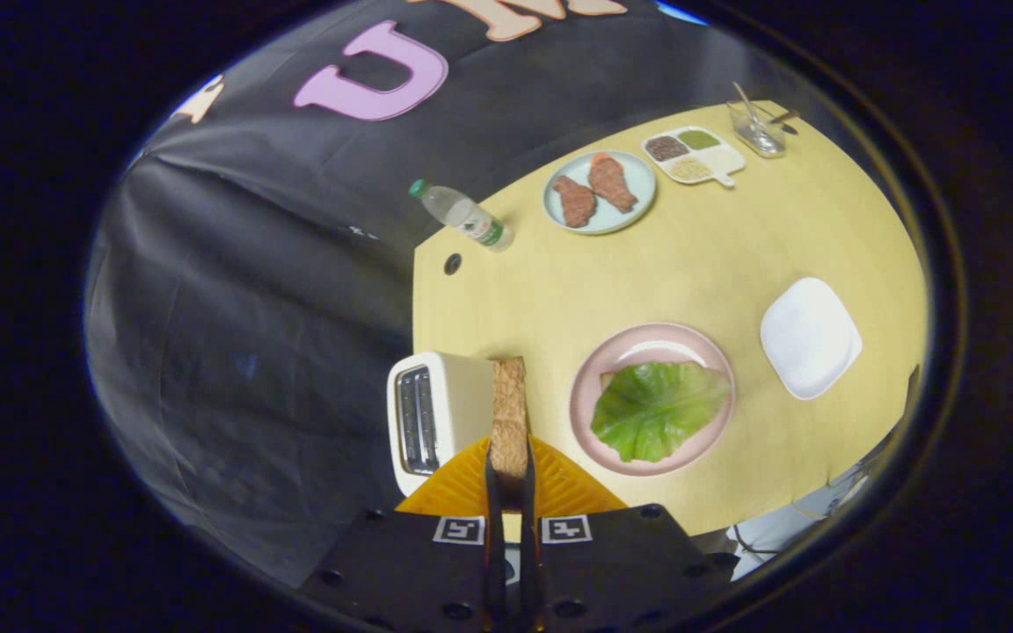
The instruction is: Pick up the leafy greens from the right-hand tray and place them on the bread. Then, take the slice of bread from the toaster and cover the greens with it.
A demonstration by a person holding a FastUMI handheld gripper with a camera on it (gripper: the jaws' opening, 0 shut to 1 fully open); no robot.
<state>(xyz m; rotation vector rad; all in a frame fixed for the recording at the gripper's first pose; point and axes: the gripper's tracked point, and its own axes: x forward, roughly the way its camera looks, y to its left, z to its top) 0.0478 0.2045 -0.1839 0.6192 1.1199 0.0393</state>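
1. The slice of bread (508, 413) is held edge-on between the two fingers of the gripper (508, 457). The jaws are narrow and both fingers press on its flat sides. It is lifted in the air, beside the toaster (436, 420) and above the table (735, 255).

2. The lettuce leaf (658, 409) already lies on the bottom bread (647, 365) in the pink plate (590, 387), so I judge that only the covering step is left.

3. To do this step well, the slice should be carried sideways over the pink plate, away from the toaster. Then it must be turned from standing to flat, because now it points forward along the fingers.

4. It should come down slowly until it rests on the leaf, with its edges matched to the bread below. Opening the fingers too high may let it fall crooked or slide off the leaf.

5. The grip should stay light, because bread breaks easily.

6. The gripper looks steeply down at the table from high up, with its fingers pointing forward over the near edge of the table.

7. Further away are an empty white plate (810, 338), a blue plate (638, 171) with pieces of meat (594, 189), a tray of seasonings (731, 163), a glass dish (757, 132) and a water bottle (462, 214).
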